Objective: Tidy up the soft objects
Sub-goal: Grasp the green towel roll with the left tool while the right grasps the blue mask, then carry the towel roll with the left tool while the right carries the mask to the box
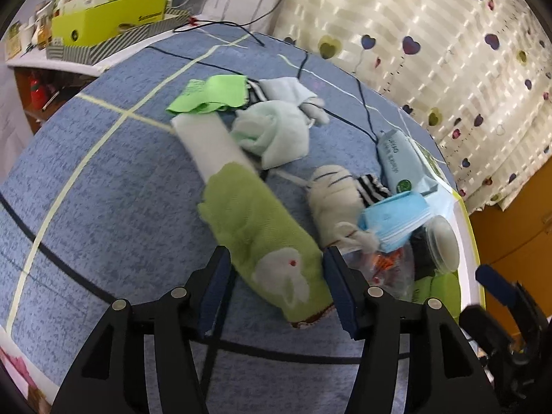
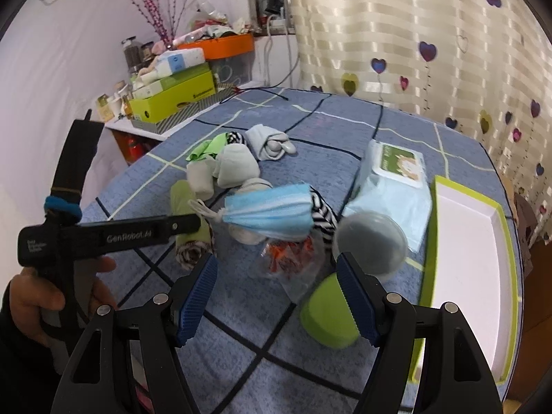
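Green sock point(image 1: 265, 238) with white rabbit motif lies lengthwise on the blue checked bedspread point(image 1: 103, 179), its toe end between the fingers of the left gripper point(image 1: 276, 286). Jaws wide apart, both pads clear of the fabric; nothing held. Beyond the sock: a rolled pale-green sock point(image 1: 272, 134), a bright green cloth point(image 1: 210, 95), a cream striped sock point(image 1: 334, 200). To its right, a blue face mask point(image 1: 396, 219) rests on a clear bag. Right gripper point(image 2: 279, 296) hovers open over that clear bag point(image 2: 289, 258), gripping nothing. Round grey lid point(image 2: 371, 241) and green cup point(image 2: 327, 314) sit just beside its right finger. White tray with green rim point(image 2: 462, 276) lies at the bed's right edge; wipes pack point(image 2: 396, 165) behind.
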`<state>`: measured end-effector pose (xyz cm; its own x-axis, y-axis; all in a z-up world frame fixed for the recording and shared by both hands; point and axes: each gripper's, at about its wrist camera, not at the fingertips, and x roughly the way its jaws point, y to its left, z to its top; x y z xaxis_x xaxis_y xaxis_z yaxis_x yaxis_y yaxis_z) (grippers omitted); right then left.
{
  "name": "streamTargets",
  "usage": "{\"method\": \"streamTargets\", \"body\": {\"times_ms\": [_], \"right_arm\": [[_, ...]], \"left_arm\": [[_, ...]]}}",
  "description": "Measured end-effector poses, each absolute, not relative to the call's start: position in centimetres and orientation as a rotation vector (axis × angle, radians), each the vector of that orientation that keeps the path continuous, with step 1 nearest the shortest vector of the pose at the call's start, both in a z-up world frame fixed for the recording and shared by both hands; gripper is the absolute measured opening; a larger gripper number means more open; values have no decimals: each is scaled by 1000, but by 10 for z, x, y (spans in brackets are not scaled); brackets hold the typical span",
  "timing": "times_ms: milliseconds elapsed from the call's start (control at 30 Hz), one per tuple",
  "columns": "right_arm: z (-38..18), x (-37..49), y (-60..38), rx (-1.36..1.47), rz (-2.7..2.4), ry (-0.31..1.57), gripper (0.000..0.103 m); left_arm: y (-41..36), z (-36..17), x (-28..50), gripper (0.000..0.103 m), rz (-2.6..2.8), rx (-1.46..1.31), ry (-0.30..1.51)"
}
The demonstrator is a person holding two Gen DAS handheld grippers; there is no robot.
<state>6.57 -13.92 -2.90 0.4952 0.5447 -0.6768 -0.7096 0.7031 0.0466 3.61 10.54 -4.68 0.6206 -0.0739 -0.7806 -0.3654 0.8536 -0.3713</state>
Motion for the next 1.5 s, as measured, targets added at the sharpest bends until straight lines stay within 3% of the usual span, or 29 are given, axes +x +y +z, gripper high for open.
{"method": "streamTargets", "body": {"times_ms": [900,967,1033,1067,1100,1133,1333,1500], "right_arm": [[-49,122,-50,-870,993,676,72],[-51,125,-48,-870,1011,696,62],[-53,125,-46,-887,1017,704,34],[-55,125,-46,-891,1018,708,27],[-56,125,-46,-892,1021,713,7],[-59,124,-46,-893,1022,716,2],[-45,121,-58,-776,1032,692,2],[-29,115,-71,-664,1022,677,2]], "left_arm": [[112,-63,47,58,106,-645,945],[112,-64,48,58,107,-646,948],[110,-65,50,58,112,-648,955],[109,-66,51,58,113,-651,958],[109,-67,52,58,114,-653,959],[109,-68,53,58,114,-654,962],[106,-66,54,58,112,-622,950],[103,-58,46,41,102,-585,925]]}}
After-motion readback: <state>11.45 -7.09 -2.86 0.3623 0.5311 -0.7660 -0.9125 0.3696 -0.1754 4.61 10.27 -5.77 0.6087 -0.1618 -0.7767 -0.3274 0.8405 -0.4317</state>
